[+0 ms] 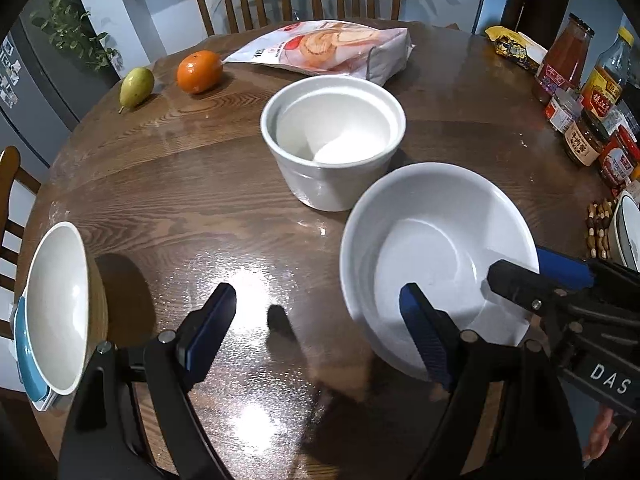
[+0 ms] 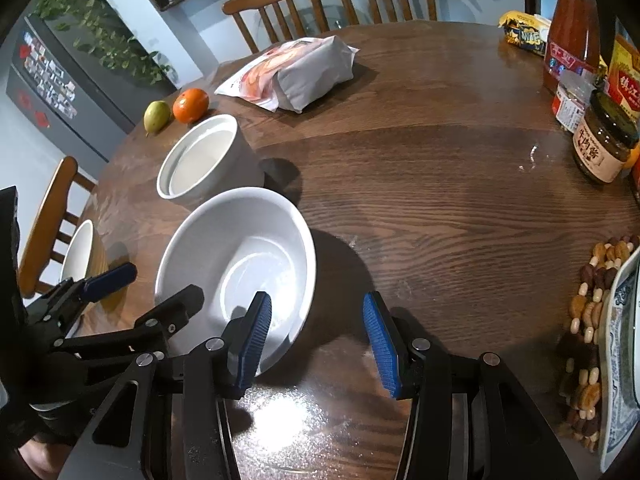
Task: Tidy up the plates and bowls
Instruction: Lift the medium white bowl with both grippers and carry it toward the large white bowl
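Observation:
A wide white bowl [image 1: 436,240] [image 2: 240,248] sits on the round wooden table [image 1: 180,184] near the front. Behind it stands a tall white pot-like bowl [image 1: 334,140] [image 2: 208,160]. At the left edge a white-and-tan bowl [image 1: 60,304] [image 2: 80,256] rests on a blue-rimmed dish [image 1: 28,364]. My left gripper [image 1: 320,332] is open and empty; its right finger overlaps the wide bowl's near rim. My right gripper [image 2: 318,344] [image 1: 532,276] is open, its jaws straddling that bowl's right rim, one finger inside and one outside.
A pear [image 1: 136,86], an orange [image 1: 199,71] and a snack bag [image 1: 332,48] lie at the far side. Sauce jars and bottles [image 2: 600,136] stand at the right. A patterned plate [image 2: 622,360] on a beaded mat [image 2: 588,308] lies at the right edge. Chairs surround the table.

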Demonstrator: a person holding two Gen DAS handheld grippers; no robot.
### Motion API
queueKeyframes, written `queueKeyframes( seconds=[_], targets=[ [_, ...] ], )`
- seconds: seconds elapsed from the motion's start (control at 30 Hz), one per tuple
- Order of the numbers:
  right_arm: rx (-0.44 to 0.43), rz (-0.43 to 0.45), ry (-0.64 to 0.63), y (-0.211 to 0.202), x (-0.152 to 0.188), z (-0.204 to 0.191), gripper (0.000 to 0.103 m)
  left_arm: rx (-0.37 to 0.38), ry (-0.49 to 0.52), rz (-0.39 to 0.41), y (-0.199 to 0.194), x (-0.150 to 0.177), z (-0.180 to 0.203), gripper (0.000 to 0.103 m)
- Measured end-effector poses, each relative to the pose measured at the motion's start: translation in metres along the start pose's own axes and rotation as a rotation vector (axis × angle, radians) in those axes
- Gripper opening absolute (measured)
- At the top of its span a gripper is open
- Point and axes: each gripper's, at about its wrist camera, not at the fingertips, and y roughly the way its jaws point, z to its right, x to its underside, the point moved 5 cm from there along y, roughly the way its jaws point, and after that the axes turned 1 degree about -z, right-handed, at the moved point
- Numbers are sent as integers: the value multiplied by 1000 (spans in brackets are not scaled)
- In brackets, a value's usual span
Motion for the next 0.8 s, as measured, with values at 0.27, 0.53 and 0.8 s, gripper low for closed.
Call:
queueKeyframes(
  seconds=[0.27, 0.53, 0.8],
  targets=[
    [-19, -1, -10, 1, 0, -5, 49, 12, 20, 0, 1, -1, 6, 64],
    [-32, -4, -8, 2, 1, -7, 44, 31, 28, -9, 4, -1, 12, 51],
    [-38, -4, -11, 2, 2, -9, 36, 39, 46, -12, 5, -1, 18, 42]
  ],
)
